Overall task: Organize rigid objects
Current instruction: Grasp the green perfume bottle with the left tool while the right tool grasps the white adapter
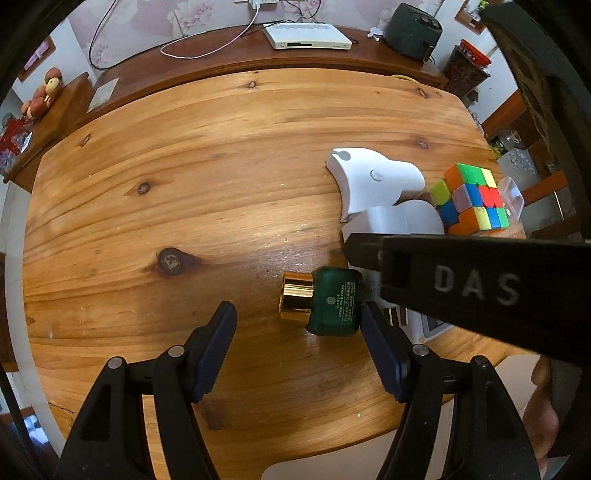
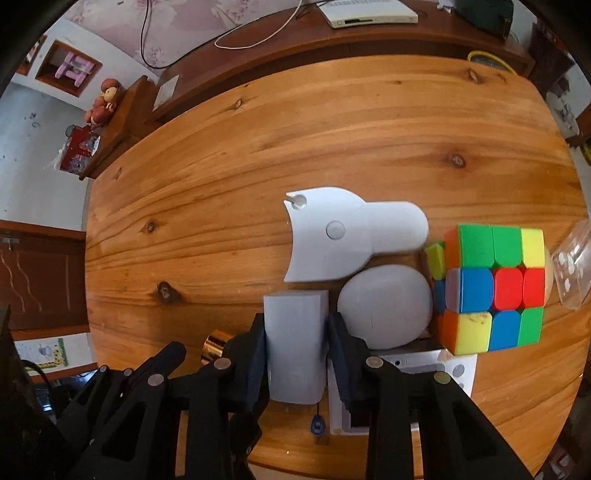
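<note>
White charger block (image 2: pixel 295 343): lower centre of the right wrist view, upright on the wooden table (image 2: pixel 332 147), clamped between the pads of the right gripper (image 2: pixel 297 356); prongs visible at its near end.

Green bottle with gold cap (image 1: pixel 325 302): lower centre of the left wrist view, lying on its side, cap pointing frame-left. Left gripper (image 1: pixel 299 343) stands over it with jaws apart; right finger (image 1: pixel 380 350) just beside the bottle's base, left finger well clear.

White egg-shaped case (image 2: pixel 384 310): right of the charger block, near it.

White fin-shaped plastic piece (image 2: pixel 340 236): above both, lying flat.

Rubik's cube (image 2: pixel 491 288): right of centre, scrambled.

Clear plastic box (image 2: pixel 572 269): right edge.

White set-top box (image 1: pixel 306 35): top of frame, on a dark shelf.
</note>
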A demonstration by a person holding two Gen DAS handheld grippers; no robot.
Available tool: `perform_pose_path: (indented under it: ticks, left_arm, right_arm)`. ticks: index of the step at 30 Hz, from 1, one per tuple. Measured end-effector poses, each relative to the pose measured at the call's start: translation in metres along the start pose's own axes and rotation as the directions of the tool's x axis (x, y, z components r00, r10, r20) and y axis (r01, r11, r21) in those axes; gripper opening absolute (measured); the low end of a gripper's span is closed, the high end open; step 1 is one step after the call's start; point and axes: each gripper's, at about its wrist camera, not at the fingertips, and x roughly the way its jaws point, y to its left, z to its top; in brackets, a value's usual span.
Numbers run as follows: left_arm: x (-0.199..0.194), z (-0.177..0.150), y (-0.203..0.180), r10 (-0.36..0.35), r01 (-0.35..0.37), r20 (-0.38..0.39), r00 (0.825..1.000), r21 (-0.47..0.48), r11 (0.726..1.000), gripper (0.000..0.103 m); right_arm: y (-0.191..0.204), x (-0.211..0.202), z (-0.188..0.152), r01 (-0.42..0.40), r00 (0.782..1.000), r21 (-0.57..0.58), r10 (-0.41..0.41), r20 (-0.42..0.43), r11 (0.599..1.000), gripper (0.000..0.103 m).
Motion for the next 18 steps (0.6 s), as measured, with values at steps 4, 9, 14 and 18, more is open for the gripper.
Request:
perform_pose_path:
  ticks: [4,9,14,18]
  left_arm:
    - [0.001,0.003,0.0,0.005,-0.005,0.0,1.0,-0.014,1.0,0.072]
    - [0.008,0.003,-0.001,0.021,-0.022,-0.019,1.0,-0.027,0.999,0.072]
    - [0.011,0.004,0.002,0.001,-0.003,-0.032,0.999,-0.064,0.998,0.069]
    - [0.015,0.003,0.001,-0.044,0.04,-0.049,0.998,-0.079,0.996,0.054]
  right_arm:
    - [-0.007,-0.003,0.0,-0.031,0.999,0.025,0.032,-0.004,0.999,0.031]
    - [-0.012,-0.011,-0.001,-0.049,0.999,0.039,0.049,0.01,0.998,0.029]
    - [-0.01,-0.019,-0.003,-0.05,0.998,0.028,0.049,0.029,0.998,0.029]
    - [-0.008,-0.023,-0.003,-0.053,0.998,0.025,0.052,0.042,0.998,0.029]
